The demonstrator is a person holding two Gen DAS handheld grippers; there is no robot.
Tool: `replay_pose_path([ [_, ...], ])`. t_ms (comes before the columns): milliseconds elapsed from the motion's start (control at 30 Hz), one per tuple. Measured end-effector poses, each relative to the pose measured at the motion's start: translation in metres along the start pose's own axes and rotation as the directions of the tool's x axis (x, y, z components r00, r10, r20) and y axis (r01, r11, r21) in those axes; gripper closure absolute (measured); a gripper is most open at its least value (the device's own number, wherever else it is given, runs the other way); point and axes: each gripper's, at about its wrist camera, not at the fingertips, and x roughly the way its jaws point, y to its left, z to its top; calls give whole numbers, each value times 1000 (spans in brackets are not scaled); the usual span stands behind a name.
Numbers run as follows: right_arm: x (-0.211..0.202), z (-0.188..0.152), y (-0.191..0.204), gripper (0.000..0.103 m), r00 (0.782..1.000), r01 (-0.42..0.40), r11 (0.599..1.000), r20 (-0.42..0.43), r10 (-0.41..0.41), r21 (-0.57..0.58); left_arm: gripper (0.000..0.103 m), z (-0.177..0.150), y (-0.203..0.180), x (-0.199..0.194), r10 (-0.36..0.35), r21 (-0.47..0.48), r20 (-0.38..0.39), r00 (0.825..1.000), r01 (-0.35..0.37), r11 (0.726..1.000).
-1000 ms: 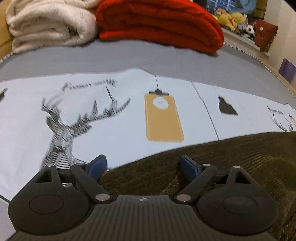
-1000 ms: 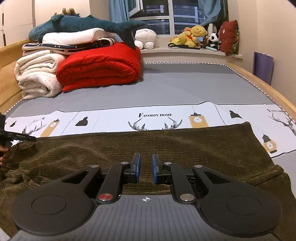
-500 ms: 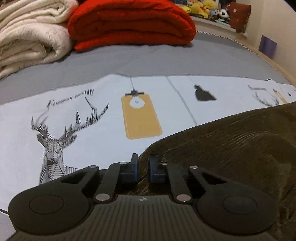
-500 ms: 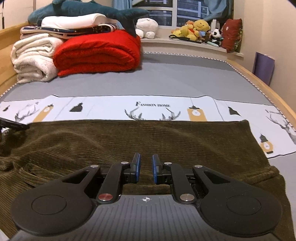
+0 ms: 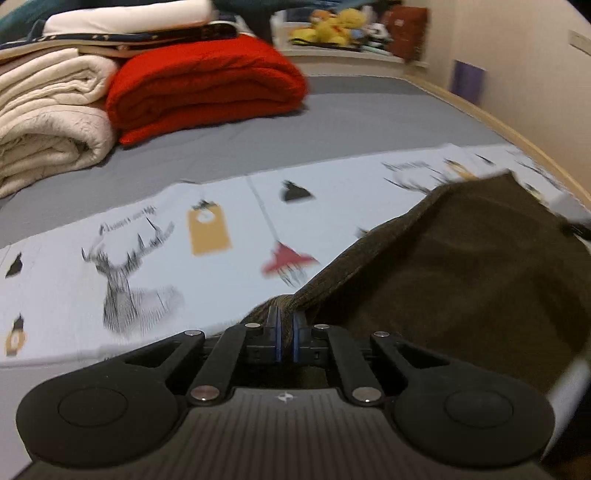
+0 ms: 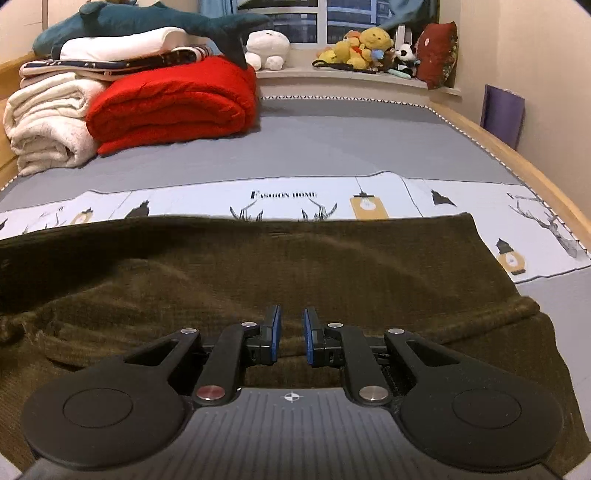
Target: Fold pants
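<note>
Dark olive corduroy pants point(image 6: 295, 266) lie spread across the bed on a white printed cloth point(image 6: 284, 197). My left gripper point(image 5: 286, 325) is shut on an edge of the pants point(image 5: 461, 266) and holds that part lifted, so the fabric rises toward the right. My right gripper point(image 6: 291, 332) sits low over the near part of the pants; its jaws stand a narrow gap apart with fabric between the pads point(image 6: 275, 332), so it looks shut on the pants.
A red folded blanket point(image 6: 173, 103) and a cream one point(image 6: 48, 118) are stacked at the back left, with a plush shark point(image 6: 147, 22) on top. Plush toys point(image 6: 369, 48) line the windowsill. A wooden bed edge point(image 6: 517, 158) runs along the right.
My left gripper closed on the pants' edge, then lifted and swung it to the right. In the right wrist view the left part of the pants has risen and folded inward.
</note>
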Motion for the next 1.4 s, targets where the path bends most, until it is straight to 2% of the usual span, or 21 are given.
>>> replay_pose_path([
  [100,-6,-8,-4,89,1000,13,1000,-2,-13,-23,97,-43,-14,-27,-54,-53,-19,998,53,997],
  [167,-8,-13,-10,89,1000,18,1000,-17,-18,-18,92,-76,-10,-25,-91,-164,-35,995,84,983],
  [200,-9,-15,-13,89,999,22,1000,-24,-23,-16,92,-88,-5,-16,-124,-239,-114,986,94,967],
  [233,-9,-16,-16,89,999,28,1000,-31,-28,-13,92,-90,-1,-15,-127,-266,-146,981,85,960],
  [267,-10,-18,-20,89,999,31,999,-36,-32,-7,83,-90,4,-23,-114,-284,-94,989,83,955],
  [300,-11,-20,-23,89,999,34,999,-41,-34,4,64,-91,13,-29,-138,-334,-52,989,113,936],
  [333,-12,-21,-27,89,998,34,999,-45,-33,17,57,-95,24,-30,-173,-403,-37,984,144,904],
  [400,-12,-22,-33,89,998,33,999,-49,-31,38,54,-107,44,-23,-223,-535,-64,973,155,831],
  [433,-12,-22,-35,89,998,37,998,-50,-34,47,54,-111,51,-17,-224,-570,-92,970,133,811],
  [533,-10,-22,-39,89,998,38,996,-58,-33,84,54,-119,62,1,-237,-613,-178,955,81,786],
  [600,-8,-22,-41,89,998,35,994,-62,-28,106,54,-123,65,14,-245,-622,-227,943,53,781],
  [667,-7,-20,-40,89,998,29,992,-60,-22,122,54,-123,68,22,-242,-624,-249,938,36,781],
  [867,0,-7,-49,89,999,-21,970,-23,27,243,52,-117,76,29,-210,-654,-235,949,6,756],
  [967,9,2,-60,89,999,-45,939,-9,51,342,52,-111,71,36,-188,-639,-262,947,-25,768],
  [1100,34,9,-73,88,994,-83,894,-30,108,440,52,-107,65,48,-156,-619,-298,942,-67,782],
  [1300,89,16,-83,86,988,-62,871,-96,123,487,52,-106,68,60,-146,-631,-323,935,-98,769],
  [1400,116,17,-85,81,983,-45,851,-127,130,524,52,-105,67,60,-140,-623,-321,937,-97,776],
])
